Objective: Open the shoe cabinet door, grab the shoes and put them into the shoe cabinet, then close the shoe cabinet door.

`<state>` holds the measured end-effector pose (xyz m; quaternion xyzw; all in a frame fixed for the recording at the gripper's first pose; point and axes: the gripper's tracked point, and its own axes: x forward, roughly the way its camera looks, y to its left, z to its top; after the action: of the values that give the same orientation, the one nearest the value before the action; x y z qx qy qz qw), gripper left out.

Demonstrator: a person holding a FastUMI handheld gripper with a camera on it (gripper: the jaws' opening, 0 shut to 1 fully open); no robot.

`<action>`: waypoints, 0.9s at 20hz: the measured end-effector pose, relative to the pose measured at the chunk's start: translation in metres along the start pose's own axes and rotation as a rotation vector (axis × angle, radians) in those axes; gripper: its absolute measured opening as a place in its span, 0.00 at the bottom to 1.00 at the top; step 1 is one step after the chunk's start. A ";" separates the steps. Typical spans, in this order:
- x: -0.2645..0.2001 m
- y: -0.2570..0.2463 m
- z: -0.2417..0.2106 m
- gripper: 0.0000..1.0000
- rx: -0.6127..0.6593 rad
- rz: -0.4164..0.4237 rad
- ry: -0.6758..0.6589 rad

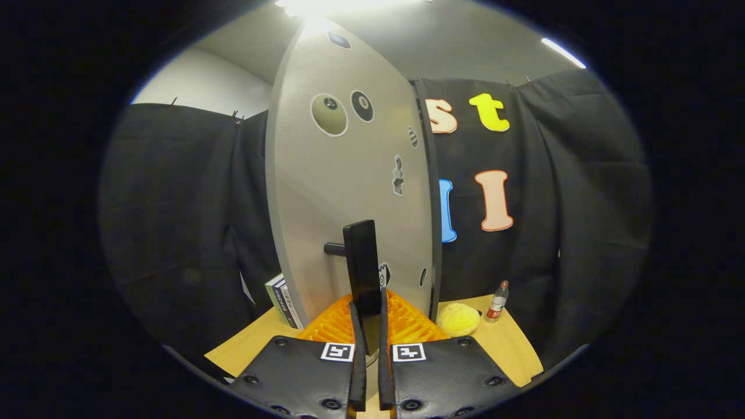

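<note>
Tool (368, 314) fingers clamped on black door handle (362, 267) of grey cabinet door (343, 192) (orange crate (407, 326) just beneath).

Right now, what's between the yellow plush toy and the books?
In the gripper view, an orange crate lies between the yellow plush toy and books, under the hand-held gripper shut on the door handle.

We see a moderately lit booth. Two ceiling lights supply the light: one (326, 6) directly above the cabinet door (349, 192) burns out to pure white glare, and a thin strip light (563, 52) glows farther right. The door's pale face brightens toward its top and dims lower down. Its dark handle (362, 267) and the gripper (370, 343), jaws nearly closed around it, sit in shade. The dark cloth wall (174, 203) swallows detail. Fisheye distortion bows the door's edges and curves the bench (512, 343). Focus is reasonably sharp throughout.
</note>
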<state>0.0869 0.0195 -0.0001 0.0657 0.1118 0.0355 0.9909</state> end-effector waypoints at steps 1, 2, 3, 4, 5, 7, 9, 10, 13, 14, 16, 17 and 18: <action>-0.002 -0.004 0.000 0.10 0.008 -0.005 0.000; -0.004 -0.008 0.000 0.10 0.007 -0.012 -0.009; -0.006 -0.014 0.003 0.10 0.003 -0.022 -0.018; -0.008 -0.022 0.004 0.09 0.002 -0.036 -0.026; -0.010 -0.028 0.005 0.09 -0.004 -0.049 -0.035; -0.006 -0.038 0.004 0.09 -0.055 -0.071 -0.048; -0.007 -0.053 0.004 0.08 -0.144 -0.101 -0.075; -0.007 -0.070 0.007 0.08 -0.178 -0.121 -0.085; -0.003 -0.101 0.011 0.04 -0.124 -0.103 -0.106; -0.002 -0.101 0.008 0.05 -0.084 -0.071 -0.105; -0.004 -0.097 0.002 0.11 -0.085 -0.039 -0.103; -0.003 -0.100 -0.002 0.15 -0.106 -0.057 -0.096; -0.008 -0.103 -0.006 0.15 -0.129 -0.085 -0.086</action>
<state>0.0838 -0.0821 -0.0184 -0.0018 0.0691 -0.0021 0.9976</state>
